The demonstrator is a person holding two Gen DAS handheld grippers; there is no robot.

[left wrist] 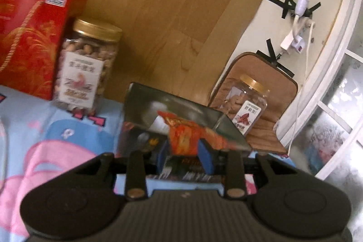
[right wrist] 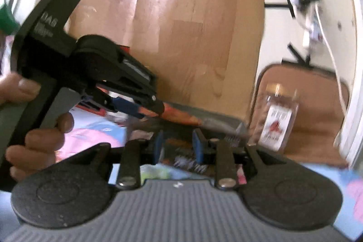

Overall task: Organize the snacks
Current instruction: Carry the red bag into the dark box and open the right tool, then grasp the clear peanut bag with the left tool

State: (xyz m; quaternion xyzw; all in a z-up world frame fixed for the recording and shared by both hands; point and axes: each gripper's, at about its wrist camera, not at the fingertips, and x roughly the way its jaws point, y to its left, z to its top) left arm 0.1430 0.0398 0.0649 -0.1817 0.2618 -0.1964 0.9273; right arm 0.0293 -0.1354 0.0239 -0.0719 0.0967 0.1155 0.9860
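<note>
My left gripper (left wrist: 185, 157) is shut on an orange snack packet (left wrist: 185, 137) and holds it over a dark open box (left wrist: 158, 106) on the blue and pink cloth. In the right wrist view the left gripper (right wrist: 156, 109) shows from the side, gripping the orange packet (right wrist: 179, 113) above the box. My right gripper (right wrist: 179, 146) is open and empty, low in front of the dark box (right wrist: 217, 124). A gold-lidded jar of nuts (left wrist: 87, 65) stands beside a red gift box (left wrist: 29, 37). A second gold-lidded jar (left wrist: 248, 106) sits on a chair; it also shows in the right wrist view (right wrist: 278, 117).
A brown chair (left wrist: 265, 106) stands right of the table, against a white wall with a taped power strip (left wrist: 292, 37) and bulb. A wood-pattern board (left wrist: 170, 15) stands behind the table. A hand (right wrist: 34, 128) holds the left gripper's handle.
</note>
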